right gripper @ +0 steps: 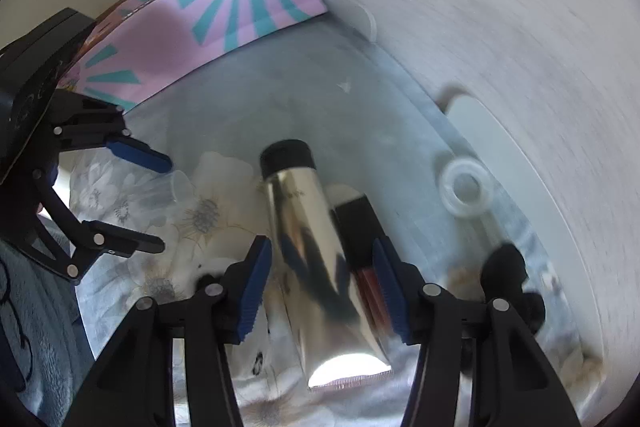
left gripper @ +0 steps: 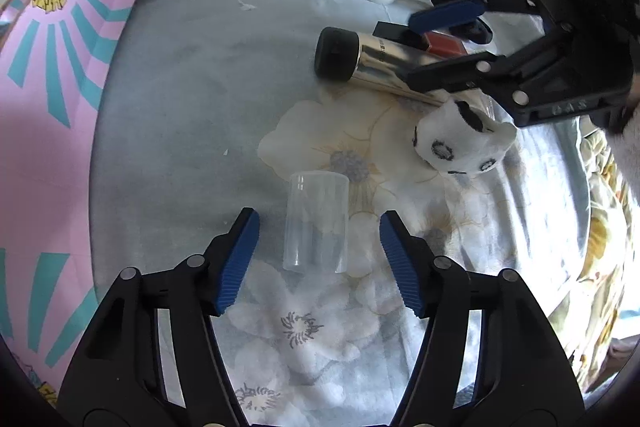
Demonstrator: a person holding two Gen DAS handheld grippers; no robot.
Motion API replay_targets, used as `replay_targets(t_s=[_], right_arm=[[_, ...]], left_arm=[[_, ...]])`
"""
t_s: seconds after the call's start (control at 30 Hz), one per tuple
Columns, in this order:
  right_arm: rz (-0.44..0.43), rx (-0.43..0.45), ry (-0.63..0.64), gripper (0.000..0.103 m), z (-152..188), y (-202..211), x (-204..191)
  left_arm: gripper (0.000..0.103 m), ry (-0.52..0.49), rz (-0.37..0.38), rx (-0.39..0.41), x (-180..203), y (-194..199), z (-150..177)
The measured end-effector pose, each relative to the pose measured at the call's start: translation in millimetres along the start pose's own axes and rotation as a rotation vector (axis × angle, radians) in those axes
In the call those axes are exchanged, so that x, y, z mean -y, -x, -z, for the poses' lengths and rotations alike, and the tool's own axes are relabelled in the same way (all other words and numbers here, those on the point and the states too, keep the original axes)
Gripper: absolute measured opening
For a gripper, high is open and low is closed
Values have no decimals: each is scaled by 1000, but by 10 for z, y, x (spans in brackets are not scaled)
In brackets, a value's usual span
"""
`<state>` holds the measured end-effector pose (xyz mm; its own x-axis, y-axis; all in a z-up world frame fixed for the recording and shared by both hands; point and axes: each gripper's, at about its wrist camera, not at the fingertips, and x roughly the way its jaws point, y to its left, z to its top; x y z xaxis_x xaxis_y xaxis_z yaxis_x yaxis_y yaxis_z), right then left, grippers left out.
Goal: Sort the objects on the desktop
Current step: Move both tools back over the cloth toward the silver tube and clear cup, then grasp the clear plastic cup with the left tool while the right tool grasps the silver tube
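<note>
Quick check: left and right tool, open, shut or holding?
Left tool: open, clear cup between pads, untouched.
Right tool: open, astride silver tube, no grip.

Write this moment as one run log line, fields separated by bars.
left gripper: open around clear cup | right gripper: open around silver tube | nothing lifted

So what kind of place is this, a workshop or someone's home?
Most likely a home, possibly a bedroom or dressing corner. The surface wears a flower-print cloth, and on it lie personal items: a silver cosmetic tube, a small plush toy and a clear plastic cup, beside a pink gift bag.
</note>
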<state>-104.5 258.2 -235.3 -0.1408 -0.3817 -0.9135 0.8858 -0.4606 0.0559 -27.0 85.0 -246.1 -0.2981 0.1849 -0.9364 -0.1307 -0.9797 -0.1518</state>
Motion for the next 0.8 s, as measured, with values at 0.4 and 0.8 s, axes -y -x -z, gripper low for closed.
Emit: replay_targets(t_s=[0.4,0.8], right_arm=[[-18,3,166,49,-63,-48,-26],[66,-9,261,61,-72,-196,-59]], left_arm=[[57,-12,-12,25,-9,38,55],[55,-16,-11,42,-26,70,44]])
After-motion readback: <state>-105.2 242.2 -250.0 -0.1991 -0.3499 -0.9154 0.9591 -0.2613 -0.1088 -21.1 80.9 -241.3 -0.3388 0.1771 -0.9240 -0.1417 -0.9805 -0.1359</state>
